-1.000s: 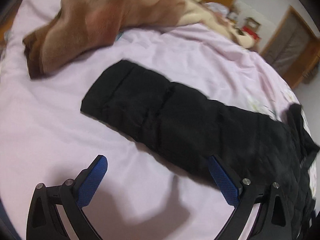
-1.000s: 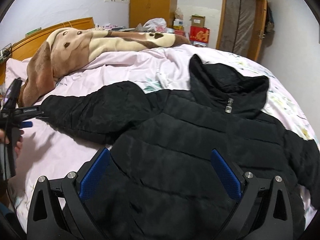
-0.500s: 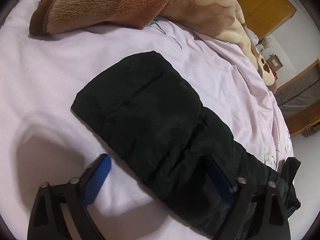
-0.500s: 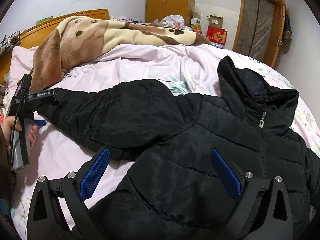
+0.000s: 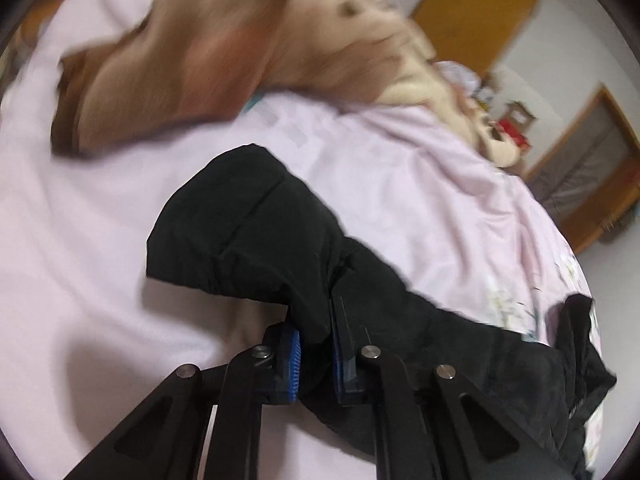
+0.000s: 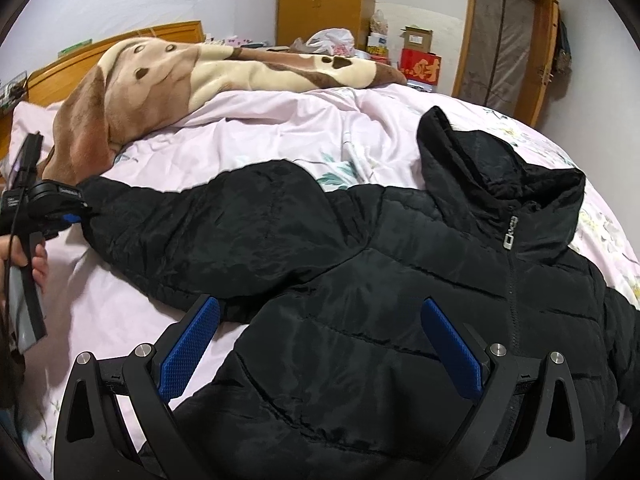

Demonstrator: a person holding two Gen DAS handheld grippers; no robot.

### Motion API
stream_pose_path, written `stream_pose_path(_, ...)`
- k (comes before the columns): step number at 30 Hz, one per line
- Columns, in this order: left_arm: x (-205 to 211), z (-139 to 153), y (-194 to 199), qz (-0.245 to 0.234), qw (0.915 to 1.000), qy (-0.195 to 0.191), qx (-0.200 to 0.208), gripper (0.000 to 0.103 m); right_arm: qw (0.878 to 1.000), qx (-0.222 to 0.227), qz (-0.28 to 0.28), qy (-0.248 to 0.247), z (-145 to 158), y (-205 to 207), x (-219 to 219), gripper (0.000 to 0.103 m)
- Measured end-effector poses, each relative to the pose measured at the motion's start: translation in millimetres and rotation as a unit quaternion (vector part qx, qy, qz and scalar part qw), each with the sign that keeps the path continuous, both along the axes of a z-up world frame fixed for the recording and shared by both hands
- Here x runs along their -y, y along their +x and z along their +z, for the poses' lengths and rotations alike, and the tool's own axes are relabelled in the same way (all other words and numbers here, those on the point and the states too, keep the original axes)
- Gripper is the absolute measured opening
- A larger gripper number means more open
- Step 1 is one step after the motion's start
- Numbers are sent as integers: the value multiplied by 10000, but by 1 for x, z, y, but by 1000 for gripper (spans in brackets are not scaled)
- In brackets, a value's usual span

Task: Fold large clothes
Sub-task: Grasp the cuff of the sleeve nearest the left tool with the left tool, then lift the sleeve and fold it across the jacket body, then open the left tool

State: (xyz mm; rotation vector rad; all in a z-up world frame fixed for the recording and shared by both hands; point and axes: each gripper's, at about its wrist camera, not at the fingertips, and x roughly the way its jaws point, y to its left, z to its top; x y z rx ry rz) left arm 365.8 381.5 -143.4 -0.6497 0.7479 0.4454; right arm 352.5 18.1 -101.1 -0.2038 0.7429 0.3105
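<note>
The black quilted hooded puffer jacket (image 6: 360, 280) lies front-up on the pale pink floral bedsheet (image 6: 280, 128), zipped closed, with its hood (image 6: 500, 168) toward the far side. At the far left of the right wrist view, your left gripper (image 6: 76, 216) pinches the end of the jacket's outstretched sleeve (image 5: 248, 236); in the left wrist view its blue pads (image 5: 295, 360) are pressed together on a bunch of that black fabric, and the cuff end is raised off the sheet with a shadow under it. Just beyond the sleeve lies a brown and cream fleece blanket printed with a dog's face (image 6: 168, 76). Further right, your right gripper (image 6: 320, 344) hovers over the jacket's lower body with its fingers spread wide, holding nothing.
</note>
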Motion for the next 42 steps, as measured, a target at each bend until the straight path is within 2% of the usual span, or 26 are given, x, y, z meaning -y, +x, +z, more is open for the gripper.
stream_pose_path(5, 40, 51, 1, -565, 9949, 672, 492, 13, 9997, 141, -104, 147, 15, -4, 13, 101)
stream_pose_path(8, 73, 75, 6, -952, 9876, 1046, 684, 13, 9994, 260, -175, 167, 24, -7, 21, 101)
stream_pose_path(16, 126, 103, 12, -1460, 9780, 1083, 1019, 13, 9980, 439, -361, 291, 44, -11, 49, 101)
stream_pose_path(19, 154, 112, 12, -1742, 9713, 1229, 1054, 13, 9972, 502, -449, 339, 50, -14, 62, 101)
stream_pose_path(25, 229, 132, 18, -2493, 9501, 1342, 1311, 13, 9938, 663, -751, 491, 67, -20, 99, 101)
stream_pose_path(27, 254, 137, 22, -2716, 9431, 1333, 1381, 13, 9920, 690, -909, 532, 71, -22, 116, 101)
stream_pose_path(34, 344, 134, 33, -3256, 9270, 1199, 1423, 13, 9854, 795, -1369, 626, 79, -27, 172, 101)
stream_pose_path(39, 408, 113, 36, -3641, 9157, 1129, 1271, 13, 9799, 766, -1708, 694, 73, -30, 211, 101)
stream_pose_path(42, 438, 95, 40, -3879, 9066, 1215, 1136, 13, 9761, 733, -1915, 717, 69, -31, 234, 101)
